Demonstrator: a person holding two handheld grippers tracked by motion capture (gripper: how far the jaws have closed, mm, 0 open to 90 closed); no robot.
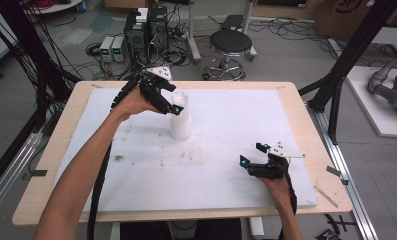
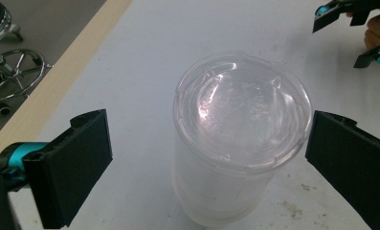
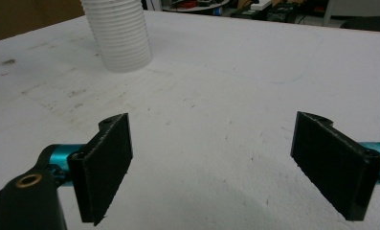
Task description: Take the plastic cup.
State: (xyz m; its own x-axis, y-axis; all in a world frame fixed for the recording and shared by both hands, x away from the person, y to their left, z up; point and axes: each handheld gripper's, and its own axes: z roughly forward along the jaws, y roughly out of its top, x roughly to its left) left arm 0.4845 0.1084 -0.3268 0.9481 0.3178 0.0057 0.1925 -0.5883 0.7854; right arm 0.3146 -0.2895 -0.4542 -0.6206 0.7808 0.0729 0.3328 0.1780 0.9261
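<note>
A tall stack of clear ribbed plastic cups (image 1: 181, 122) stands upright on the white mat, left of centre. My left gripper (image 1: 174, 98) hovers at the top of the stack, tilted down. Seen from the left gripper view, the stack's round rim (image 2: 240, 110) sits between my left gripper's (image 2: 209, 134) wide jaws: the right jaw is at the rim, the left one well apart. My right gripper (image 1: 252, 154) rests low on the mat at the front right, open and holding nothing. In the right gripper view the stack (image 3: 118, 33) stands far off, beyond my open right gripper (image 3: 211, 143).
The white mat (image 1: 226, 185) covers most of the wooden table (image 1: 51, 165) and has small dark specks. Behind the table stand a black stool (image 1: 230, 45) and electronics boxes (image 1: 146, 30). Black frame struts (image 1: 336, 85) rise at the right. The other gripper (image 2: 355, 33) appears top right.
</note>
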